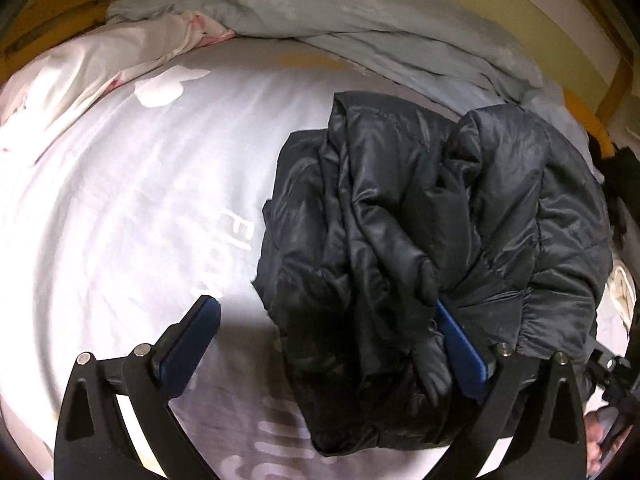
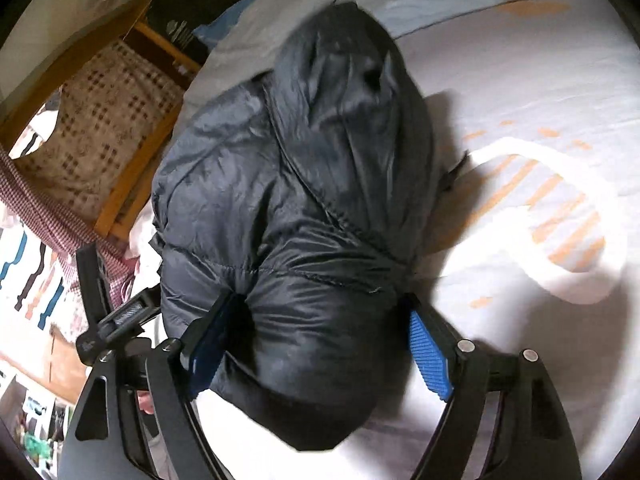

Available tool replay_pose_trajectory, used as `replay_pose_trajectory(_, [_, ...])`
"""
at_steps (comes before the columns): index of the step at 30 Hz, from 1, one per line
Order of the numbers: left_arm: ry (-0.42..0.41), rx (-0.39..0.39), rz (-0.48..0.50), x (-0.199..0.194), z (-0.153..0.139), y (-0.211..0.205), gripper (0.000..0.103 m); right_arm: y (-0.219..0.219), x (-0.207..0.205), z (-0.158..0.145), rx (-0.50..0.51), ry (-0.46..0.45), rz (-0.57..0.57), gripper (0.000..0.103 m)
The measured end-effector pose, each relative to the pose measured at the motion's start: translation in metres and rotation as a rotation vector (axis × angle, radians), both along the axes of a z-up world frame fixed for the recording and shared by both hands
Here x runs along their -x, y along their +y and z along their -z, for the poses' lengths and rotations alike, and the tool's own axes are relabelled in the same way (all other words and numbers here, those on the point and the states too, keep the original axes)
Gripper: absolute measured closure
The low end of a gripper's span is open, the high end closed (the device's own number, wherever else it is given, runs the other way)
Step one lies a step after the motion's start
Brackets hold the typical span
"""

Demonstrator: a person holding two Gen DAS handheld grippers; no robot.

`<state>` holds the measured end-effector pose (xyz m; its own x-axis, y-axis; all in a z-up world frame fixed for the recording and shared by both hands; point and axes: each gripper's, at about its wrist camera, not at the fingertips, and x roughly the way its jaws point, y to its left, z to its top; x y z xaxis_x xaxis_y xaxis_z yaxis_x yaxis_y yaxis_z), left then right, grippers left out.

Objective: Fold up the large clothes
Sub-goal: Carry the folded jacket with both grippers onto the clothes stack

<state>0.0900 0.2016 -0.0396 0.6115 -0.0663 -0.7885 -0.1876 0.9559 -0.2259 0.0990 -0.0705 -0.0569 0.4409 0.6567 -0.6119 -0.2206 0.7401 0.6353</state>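
A black puffer jacket [image 1: 420,248] lies bundled on the white printed bed sheet [image 1: 120,208]. My left gripper [image 1: 324,320] is open wide above the sheet; its right blue pad [image 1: 460,352] rests against the jacket's near edge and its left pad [image 1: 192,340] hangs over bare sheet. In the right wrist view the jacket [image 2: 296,184] fills the middle. My right gripper [image 2: 316,332] is open with its jaws on either side of the jacket's near bulge, both blue pads touching or nearly touching the fabric.
A crumpled pale blue quilt [image 1: 360,20] lies at the far side of the bed, with a pink-and-white pillow [image 1: 80,76] at the left. A wooden chair with a checked cushion [image 2: 100,120] stands beside the bed. The other gripper's handle [image 2: 108,320] shows at the left.
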Motion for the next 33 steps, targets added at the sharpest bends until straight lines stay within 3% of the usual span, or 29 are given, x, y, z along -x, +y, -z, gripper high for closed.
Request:
replay_pose_trajectory(3, [-0.025,0.044,0.009,0.000,0.003,-0.001,0.001,0.011,-0.006,0.001,0.031,-0.022,0.026,0.024])
replay_pose_trajectory(4, [-0.040,0.094,0.029,0.004,0.003,0.005,0.021,0.014,-0.005,-0.001,0.063,-0.036,0.069,0.030])
replay_pose_trajectory(6, [-0.068,0.267,0.084,0.009,-0.001,0.009,0.054,0.022,0.002,-0.014,0.131,-0.082,0.107,0.048])
replay_pose_trajectory(9, [-0.125,0.138,0.115,0.016,-0.017,-0.006,0.067,0.031,0.012,-0.034,0.199,-0.169,0.099,0.059])
replay_pose_trajectory(14, [-0.179,0.226,0.183,0.021,-0.038,-0.011,0.071,0.014,0.022,-0.069,0.241,-0.242,0.077,0.061])
replay_pose_trajectory(19, [-0.299,0.140,0.244,0.034,-0.083,-0.046,0.071,-0.013,0.037,-0.117,0.277,-0.332,0.081,0.061])
replay_pose_trajectory(22, [-0.341,0.145,0.264,0.029,-0.107,-0.068,0.071,-0.039,0.047,-0.151,0.300,-0.419,0.114,0.061])
replay_pose_trajectory(29, [-0.431,0.138,0.361,0.000,-0.165,-0.160,0.071,-0.124,0.045,-0.218,0.367,-0.494,0.212,0.060])
replay_pose_trajectory(33, [-0.474,0.238,0.425,-0.021,-0.186,-0.227,0.070,-0.198,0.055,-0.244,0.368,-0.557,0.329,0.059])
